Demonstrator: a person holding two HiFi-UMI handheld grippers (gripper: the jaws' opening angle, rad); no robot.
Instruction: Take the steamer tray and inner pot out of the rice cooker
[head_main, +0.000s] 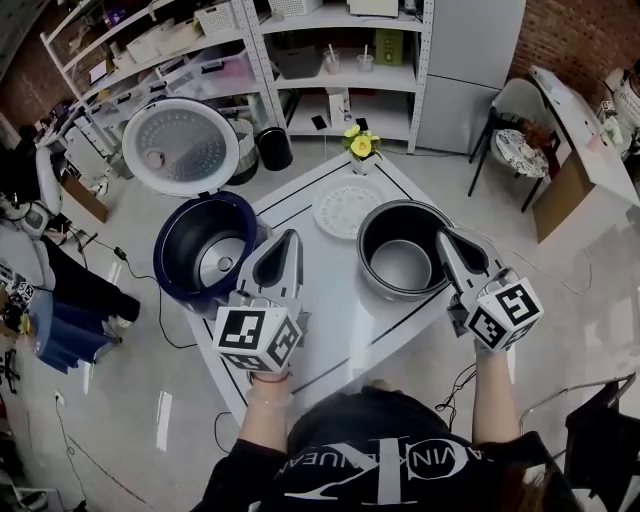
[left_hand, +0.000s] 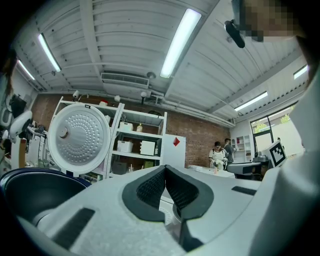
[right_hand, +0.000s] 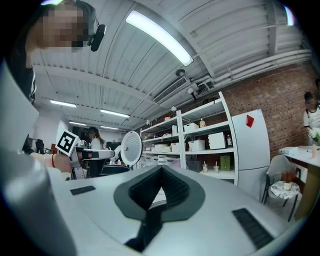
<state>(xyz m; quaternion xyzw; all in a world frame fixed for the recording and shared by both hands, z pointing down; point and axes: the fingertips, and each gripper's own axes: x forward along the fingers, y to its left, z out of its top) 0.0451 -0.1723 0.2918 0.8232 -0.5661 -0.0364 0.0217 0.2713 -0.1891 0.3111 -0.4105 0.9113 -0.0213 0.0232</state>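
Pot (head_main: 400, 262) is out and sitting upright on the counter (head_main: 330, 310), right of the cooker (head_main: 172, 240), and the tray (head_main: 345, 207) lies flat just beyond it, toward the flowers (head_main: 361, 144). Look into the cooker: lid (head_main: 180, 145) thrown back, cavity bare down to the heating plate, so by my read both pieces are already where the task wants them. Now the geometry that matters: the pot lies straight ahead and a touch left of your right tool (head_main: 444, 236), whose tip overlaps the pot's right rim in the head view. Whether it touches that rim or hangs just above it, I can't tell. The pot is round, so there's no long axis to line up with, and your right hand is clearly the nearer one. Your left tool (head_main: 291, 238) points into the gap between cooker and pot, tip just beside the cooker's right wall, short of the tray. Both tools are clenched: the left pads (left_hand: 151, 187) press together tip to tip with nothing between them, and the right gripper view shows the same, empty. To shift either piece you'd have to spread the jaws first. Otherwise I'd call the job finished, and the thing to watch is clipping that rim as you draw back.
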